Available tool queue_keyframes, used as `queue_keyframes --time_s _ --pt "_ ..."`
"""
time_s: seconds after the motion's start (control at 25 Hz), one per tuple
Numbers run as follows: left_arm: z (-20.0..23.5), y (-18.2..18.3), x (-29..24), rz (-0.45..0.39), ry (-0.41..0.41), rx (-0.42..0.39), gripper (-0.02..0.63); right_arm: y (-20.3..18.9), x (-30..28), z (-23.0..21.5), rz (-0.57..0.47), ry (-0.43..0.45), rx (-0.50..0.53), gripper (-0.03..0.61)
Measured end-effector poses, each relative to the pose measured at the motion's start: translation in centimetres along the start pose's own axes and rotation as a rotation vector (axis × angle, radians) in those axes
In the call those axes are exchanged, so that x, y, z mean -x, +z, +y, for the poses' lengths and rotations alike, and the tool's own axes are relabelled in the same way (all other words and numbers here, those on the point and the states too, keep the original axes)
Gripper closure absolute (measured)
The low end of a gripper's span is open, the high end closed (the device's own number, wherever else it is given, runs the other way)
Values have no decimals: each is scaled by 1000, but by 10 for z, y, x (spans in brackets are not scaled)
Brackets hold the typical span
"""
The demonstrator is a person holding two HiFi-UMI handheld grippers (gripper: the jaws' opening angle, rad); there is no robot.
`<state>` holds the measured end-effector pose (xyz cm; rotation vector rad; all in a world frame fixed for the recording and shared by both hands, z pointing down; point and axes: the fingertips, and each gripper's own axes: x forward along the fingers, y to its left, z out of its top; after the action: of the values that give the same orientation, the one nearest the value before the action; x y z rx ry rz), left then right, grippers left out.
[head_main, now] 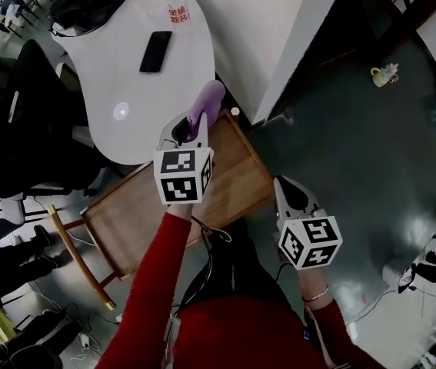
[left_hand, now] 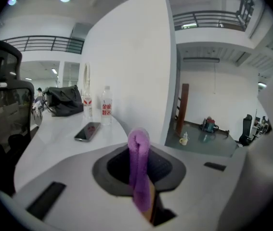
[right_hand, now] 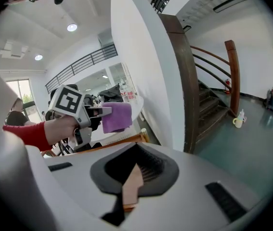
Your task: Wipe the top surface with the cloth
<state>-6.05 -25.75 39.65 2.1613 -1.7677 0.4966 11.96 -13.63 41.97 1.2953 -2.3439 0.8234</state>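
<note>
Head view: the purple cloth [head_main: 206, 102] is being held in the air by the left gripper [head_main: 198, 125], over the far corner of the wooden top [head_main: 148, 214] and close to the edge of the white table [head_main: 125, 52]. In the left gripper view the cloth [left_hand: 138, 167] is being pinched between the jaws, with its folded end standing up past them. The right gripper [head_main: 281, 184] is being kept off to the side over the dark floor, with its jaws together on nothing. No contact between cloth and surface is being made, so the step in hand is judged to be the carry to the surface, with wiping not yet begun. Which top is being aimed at cannot be told for certain; the wooden one is being taken as likeliest, as it is lying directly below. For the next move, the cloth is being required to be lowered flat onto that top before it is swept across.
</note>
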Motion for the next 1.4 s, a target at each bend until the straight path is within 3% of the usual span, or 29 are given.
queue_keyframes --time_s 0.28,0.44,0.68,0.92,1.16,1.4 --pt "21 28 120 -153 70 -28 561 34 7 41 -63 94 96 567" --pt "43 23 182 -186 179 -49 561 49 6 72 -89 181 166 567" --pt "82 2 268 -223 396 17 561 57 1 129 -103 351 260 566" --pt "94 -34 336 -254 510 103 561 60 5 187 -175 500 312 567" --pt "68 -53 349 -333 500 113 561 61 11 218 -200 589 344 567" --pt "47 -48 331 -349 444 88 561 66 24 224 -225 604 343 568"
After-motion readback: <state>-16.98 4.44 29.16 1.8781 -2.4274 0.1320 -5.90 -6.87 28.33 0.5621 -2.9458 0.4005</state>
